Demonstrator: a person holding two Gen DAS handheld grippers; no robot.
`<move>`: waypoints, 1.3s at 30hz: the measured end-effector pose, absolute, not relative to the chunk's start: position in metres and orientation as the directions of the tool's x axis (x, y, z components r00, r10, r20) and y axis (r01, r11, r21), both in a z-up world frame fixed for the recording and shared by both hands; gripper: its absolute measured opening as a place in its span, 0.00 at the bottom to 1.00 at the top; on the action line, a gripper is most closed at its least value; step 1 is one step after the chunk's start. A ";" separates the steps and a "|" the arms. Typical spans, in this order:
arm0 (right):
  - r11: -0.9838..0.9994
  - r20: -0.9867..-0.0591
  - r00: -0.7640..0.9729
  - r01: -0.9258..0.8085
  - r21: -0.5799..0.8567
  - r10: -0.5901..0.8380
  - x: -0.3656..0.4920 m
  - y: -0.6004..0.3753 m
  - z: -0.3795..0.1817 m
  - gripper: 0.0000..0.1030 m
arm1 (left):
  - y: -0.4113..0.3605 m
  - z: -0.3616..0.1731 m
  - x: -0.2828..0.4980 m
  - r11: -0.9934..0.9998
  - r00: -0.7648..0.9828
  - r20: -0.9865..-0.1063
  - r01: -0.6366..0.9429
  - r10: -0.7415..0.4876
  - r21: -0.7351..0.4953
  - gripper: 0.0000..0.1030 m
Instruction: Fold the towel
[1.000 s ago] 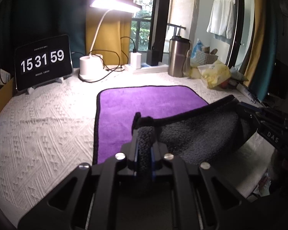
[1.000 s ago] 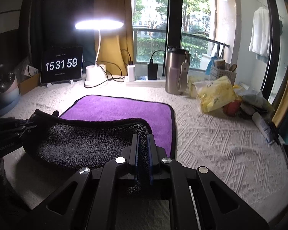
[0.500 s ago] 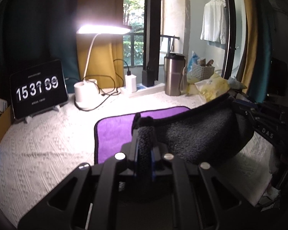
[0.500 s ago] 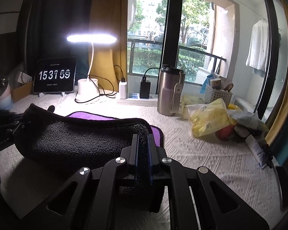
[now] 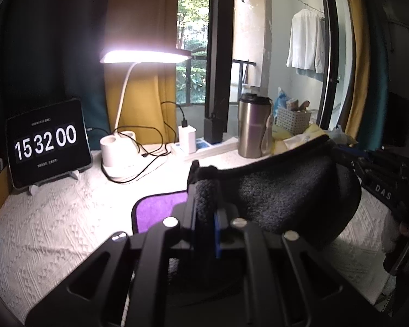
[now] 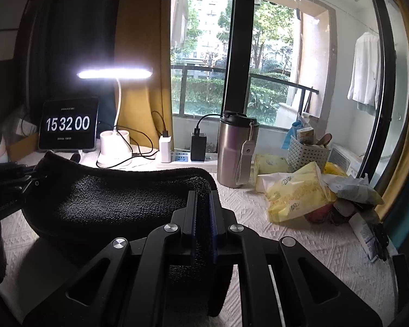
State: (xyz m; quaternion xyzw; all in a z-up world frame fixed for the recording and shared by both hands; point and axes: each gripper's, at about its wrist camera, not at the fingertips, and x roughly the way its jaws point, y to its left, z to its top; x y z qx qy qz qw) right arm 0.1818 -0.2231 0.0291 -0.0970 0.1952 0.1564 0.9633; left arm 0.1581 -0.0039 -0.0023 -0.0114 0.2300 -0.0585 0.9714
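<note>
The towel (image 5: 280, 199) is purple on one face and dark grey on the other. Its near edge is lifted off the table and hangs slack between my two grippers. My left gripper (image 5: 204, 207) is shut on the near-left corner. My right gripper (image 6: 203, 212) is shut on the near-right corner, with the grey underside (image 6: 117, 199) stretching left toward the other gripper (image 6: 8, 188). A small purple patch (image 5: 161, 212) still lies on the white tablecloth. The right gripper also shows at the right of the left wrist view (image 5: 379, 179).
At the back stand a tablet clock (image 5: 47, 141), a lit desk lamp (image 5: 122, 150) with cables, chargers on a power strip (image 6: 177, 158), and a steel tumbler (image 6: 235, 152). Yellow bags (image 6: 294, 190) and a white basket (image 6: 308, 152) crowd the right side.
Both grippers have risen and moved toward the far edge, carrying the towel's near edge up and forward. Far less of the purple face shows now.
</note>
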 end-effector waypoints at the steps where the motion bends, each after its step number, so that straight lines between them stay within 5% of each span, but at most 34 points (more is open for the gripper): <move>1: 0.933 -0.407 0.875 -0.338 -0.123 0.263 0.184 -0.223 0.029 0.09 | -0.003 -0.003 0.161 0.993 0.888 -0.446 0.105 -0.116 -0.048 0.09; 39: 0.938 -0.580 0.795 -0.315 -0.147 0.176 0.289 -0.191 -0.027 0.09 | 0.004 -0.057 0.272 0.999 0.813 -0.582 0.025 -0.003 0.029 0.10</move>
